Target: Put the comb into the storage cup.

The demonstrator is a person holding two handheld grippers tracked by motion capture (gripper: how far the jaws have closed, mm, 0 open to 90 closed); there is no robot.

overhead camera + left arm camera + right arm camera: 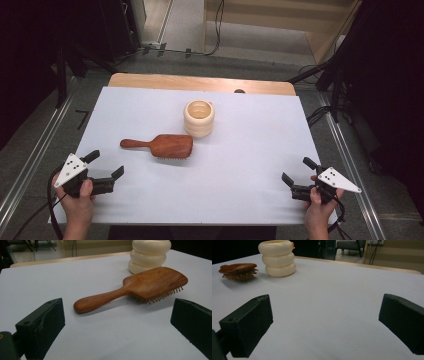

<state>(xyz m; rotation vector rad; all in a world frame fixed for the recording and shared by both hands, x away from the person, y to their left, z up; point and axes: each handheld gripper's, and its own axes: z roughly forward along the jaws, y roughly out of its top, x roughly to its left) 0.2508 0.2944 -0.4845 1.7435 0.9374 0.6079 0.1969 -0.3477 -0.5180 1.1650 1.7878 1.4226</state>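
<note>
Left gripper (pixel 107 167), right gripper (pixel 296 171): jaws spread, nothing held. Wooden hairbrush (pixel 160 145): bristles down at mid-table, just beside cream ribbed cup (pixel 199 118). Handle best approached squarely, likely by the left.

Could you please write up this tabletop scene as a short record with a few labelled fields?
surface: table under a pale sheet
hairbrush: wooden hairbrush, bristles down, handle towards the person's left
cup: cream ribbed cup, upright, just behind the brush head
left claw: left claw, open, holding nothing, near the front left corner
right claw: right claw, open, holding nothing, near the front right corner
contact: neither claw touches the brush or cup
</note>
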